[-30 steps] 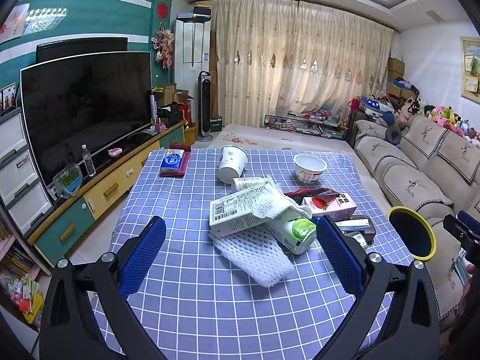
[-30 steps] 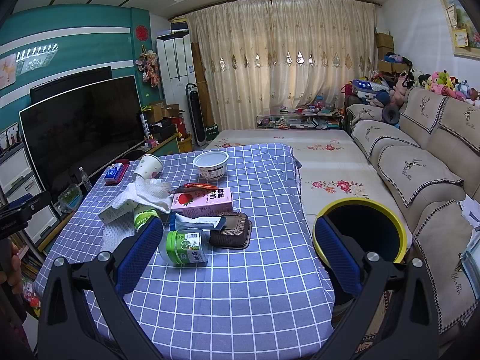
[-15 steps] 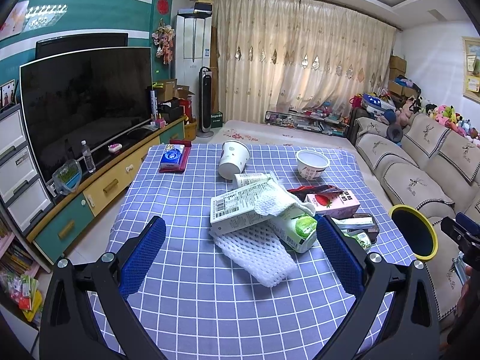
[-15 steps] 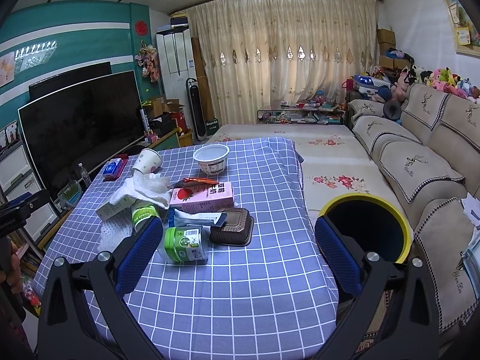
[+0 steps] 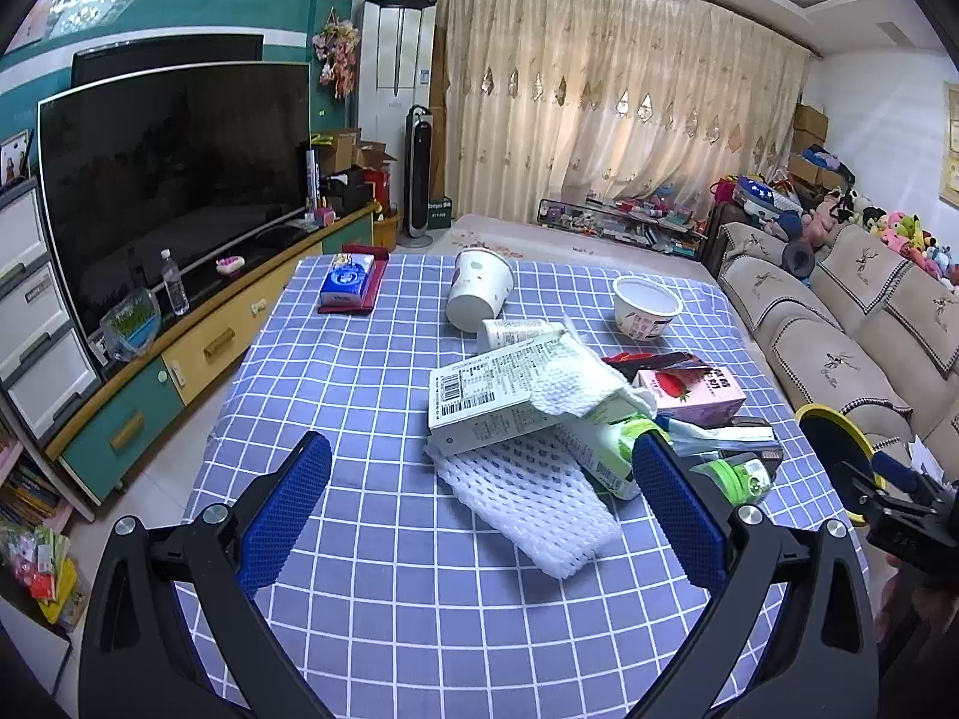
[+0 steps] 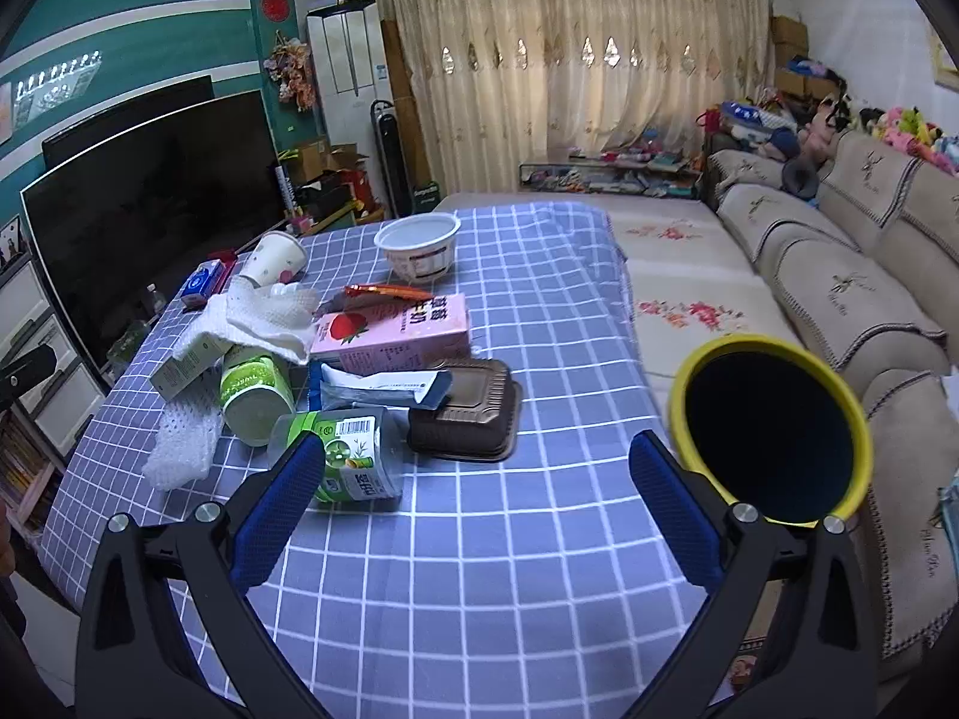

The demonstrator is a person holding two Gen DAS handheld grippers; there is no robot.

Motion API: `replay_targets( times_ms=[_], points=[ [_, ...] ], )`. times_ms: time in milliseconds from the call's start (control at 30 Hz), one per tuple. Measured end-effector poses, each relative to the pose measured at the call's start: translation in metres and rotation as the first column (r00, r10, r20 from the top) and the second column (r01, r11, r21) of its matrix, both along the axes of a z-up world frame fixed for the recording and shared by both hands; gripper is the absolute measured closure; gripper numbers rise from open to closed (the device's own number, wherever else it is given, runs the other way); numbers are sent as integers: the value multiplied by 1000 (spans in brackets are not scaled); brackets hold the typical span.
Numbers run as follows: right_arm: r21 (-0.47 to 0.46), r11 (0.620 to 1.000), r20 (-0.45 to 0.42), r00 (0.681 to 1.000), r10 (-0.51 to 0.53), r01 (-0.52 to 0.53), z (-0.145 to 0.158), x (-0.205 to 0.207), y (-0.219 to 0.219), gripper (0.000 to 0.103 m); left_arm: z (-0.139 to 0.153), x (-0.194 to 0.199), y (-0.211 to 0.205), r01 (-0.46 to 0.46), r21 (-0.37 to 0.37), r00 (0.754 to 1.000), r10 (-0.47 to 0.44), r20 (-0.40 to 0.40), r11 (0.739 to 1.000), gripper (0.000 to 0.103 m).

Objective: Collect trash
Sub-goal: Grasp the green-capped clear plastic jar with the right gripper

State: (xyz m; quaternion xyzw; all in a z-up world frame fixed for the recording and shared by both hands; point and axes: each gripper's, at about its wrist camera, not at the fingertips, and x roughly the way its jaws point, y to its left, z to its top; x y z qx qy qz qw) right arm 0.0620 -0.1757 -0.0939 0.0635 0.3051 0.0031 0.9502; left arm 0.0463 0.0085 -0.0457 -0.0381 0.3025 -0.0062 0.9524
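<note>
Trash lies heaped on the blue checked tablecloth [image 5: 383, 575]: a white foam net [image 5: 527, 497], a white carton [image 5: 503, 395], a pink strawberry milk carton [image 6: 395, 329], a green-labelled bottle [image 6: 341, 461], a green-topped cup [image 6: 255, 395], a brown plastic tray [image 6: 467, 413], a paper cup [image 5: 479, 290] and a white bowl [image 6: 419, 245]. A yellow-rimmed black bin [image 6: 773, 431] stands off the table's right side. My left gripper [image 5: 479, 503] is open over the near table, the foam net between its fingers' line. My right gripper [image 6: 473, 497] is open and holds nothing.
A large TV [image 5: 174, 174] on a low cabinet [image 5: 198, 353] runs along the left. A beige sofa [image 6: 851, 275] lines the right wall. A tissue pack on a red book [image 5: 347, 281] lies at the table's far left. Curtains and clutter fill the back.
Both grippers have moved forward toward the trash pile, so the items appear closer. Both stay open and nothing on the table has moved.
</note>
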Motion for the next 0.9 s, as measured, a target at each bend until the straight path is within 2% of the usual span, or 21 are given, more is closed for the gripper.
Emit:
replay_targets(
  times_ms=[200, 400, 900],
  points=[
    [40, 996, -26, 996, 84, -83, -8, 21, 16, 6, -13, 19, 4, -5, -14, 1000, 5, -28, 1000, 4],
    [-5, 988, -64, 986, 156, -157, -19, 39, 50, 6, -22, 34, 9, -9, -23, 999, 8, -46, 1000, 4],
    [-28, 987, -178, 972, 152, -160, -47, 66, 74, 8, -42, 52, 24, -15, -54, 996, 10, -89, 998, 4]
  ],
)
